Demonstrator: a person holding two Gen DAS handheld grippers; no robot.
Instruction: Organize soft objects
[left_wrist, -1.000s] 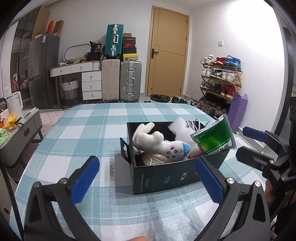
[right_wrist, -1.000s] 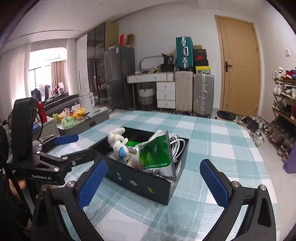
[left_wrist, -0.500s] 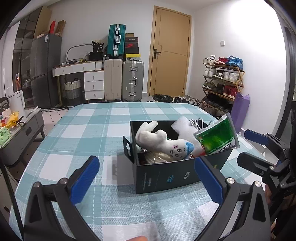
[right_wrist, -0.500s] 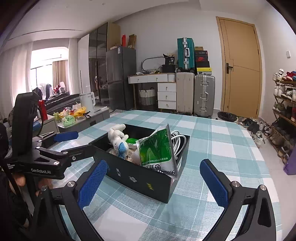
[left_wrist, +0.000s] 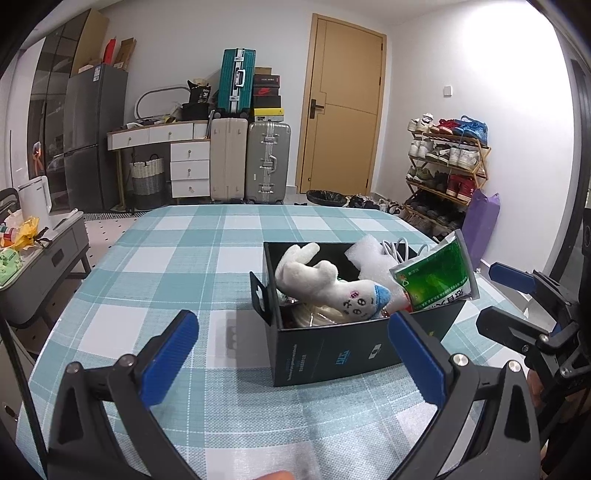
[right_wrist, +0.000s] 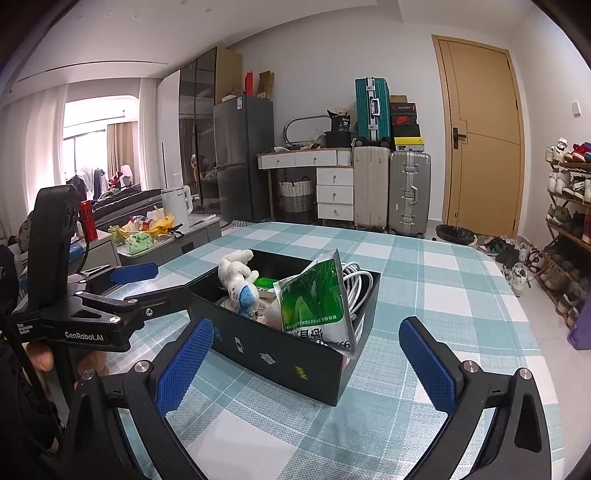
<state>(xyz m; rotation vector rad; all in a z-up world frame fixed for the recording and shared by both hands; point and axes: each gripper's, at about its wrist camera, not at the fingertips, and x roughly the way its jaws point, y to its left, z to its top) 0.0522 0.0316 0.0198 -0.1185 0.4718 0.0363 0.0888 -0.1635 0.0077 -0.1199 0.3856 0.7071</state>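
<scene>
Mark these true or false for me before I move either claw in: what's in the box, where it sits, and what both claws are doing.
1. The plush toy lies inside the black box. True.
2. The left claw is shut on the toy. False: it is open, holding nothing.
3. The green packet sticks up above the box rim. True.
4. The box sits on bare wood. False: it sits on a teal checked tablecloth.
5. The right claw is open and empty. True.
</scene>
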